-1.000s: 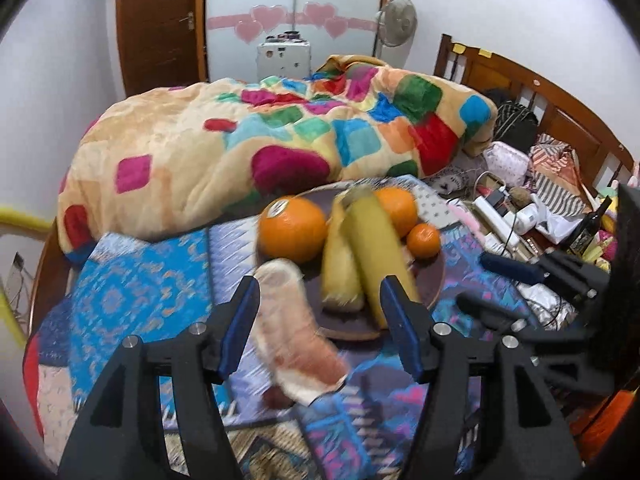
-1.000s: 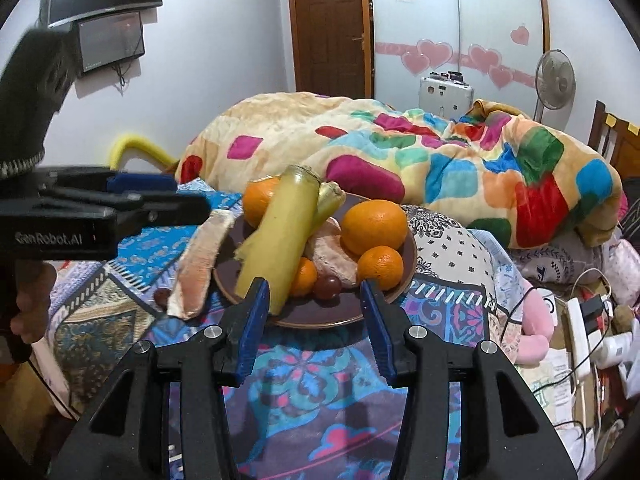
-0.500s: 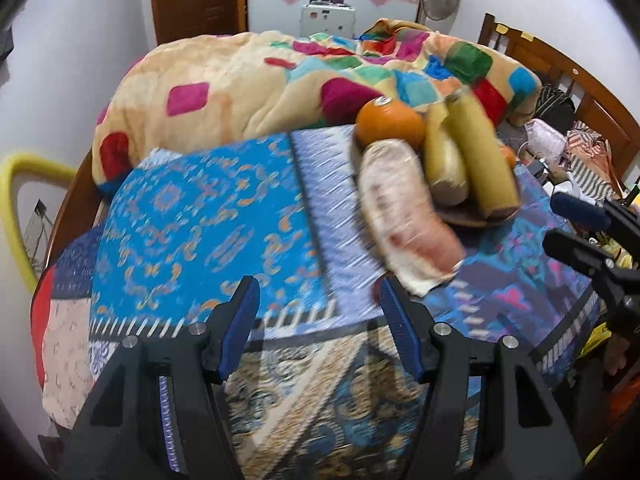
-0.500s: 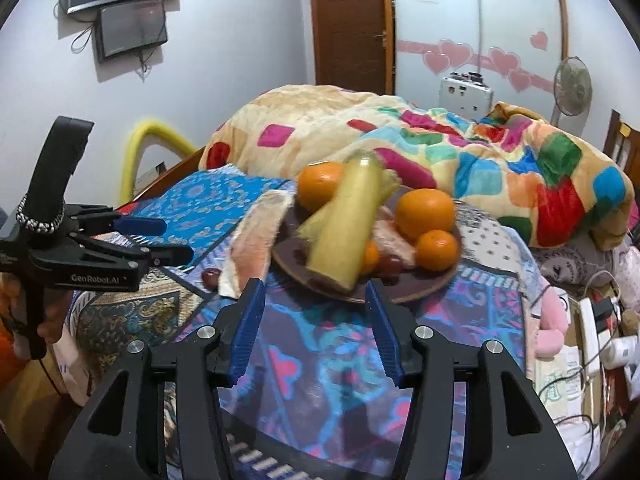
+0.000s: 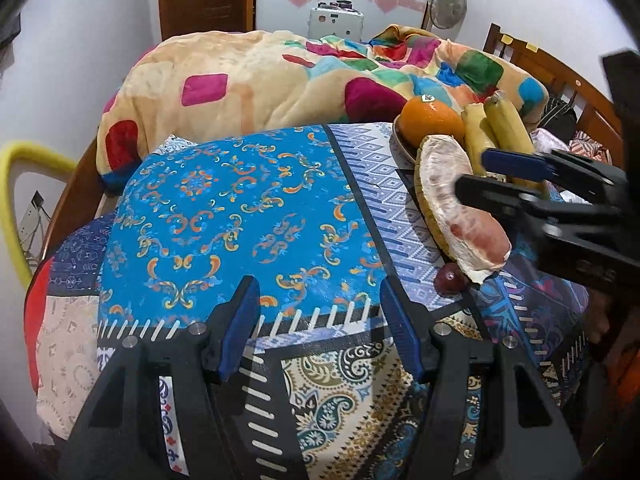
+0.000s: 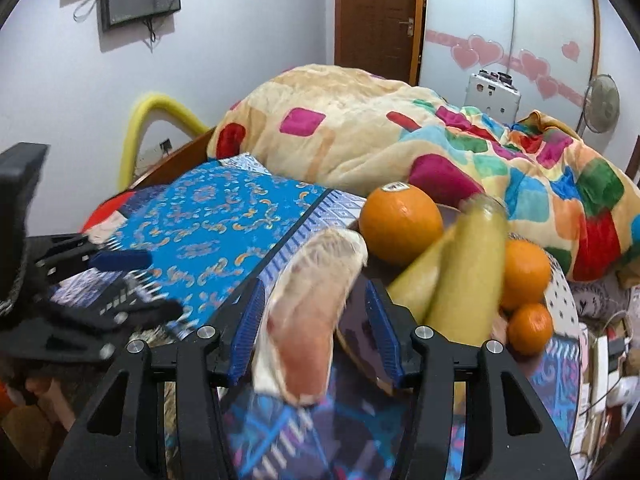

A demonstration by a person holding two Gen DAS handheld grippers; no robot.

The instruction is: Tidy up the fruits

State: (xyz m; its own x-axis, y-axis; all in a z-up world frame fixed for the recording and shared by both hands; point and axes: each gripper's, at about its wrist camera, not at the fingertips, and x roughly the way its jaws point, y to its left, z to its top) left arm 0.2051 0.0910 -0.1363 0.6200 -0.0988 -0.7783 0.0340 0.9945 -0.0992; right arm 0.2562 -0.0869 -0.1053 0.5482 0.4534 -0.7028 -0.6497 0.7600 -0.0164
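Observation:
A pomelo wedge (image 6: pixel 308 316) leans against the rim of a brown plate (image 6: pixel 360 352) on the patterned bedspread; it also shows in the left wrist view (image 5: pixel 452 200). The plate holds a large orange (image 6: pixel 400 224), two bananas (image 6: pixel 468 276) and two smaller oranges (image 6: pixel 524 268). A dark grape (image 5: pixel 450 278) lies on the cloth by the wedge's tip. My right gripper (image 6: pixel 316 332) is open, its jaws on either side of the wedge. My left gripper (image 5: pixel 320 320) is open and empty over the blue cloth, left of the fruit.
A heaped colourful quilt (image 5: pixel 280 80) lies behind the plate. The bed's wooden frame (image 5: pixel 560 76) runs along the right. A yellow tube (image 6: pixel 160 116) stands at the left wall. Clutter lies beside the bed at the right (image 6: pixel 608 352).
My left gripper has drawn back and to the left, away from the wedge. My right gripper has moved left and forward until its jaws straddle the pomelo wedge.

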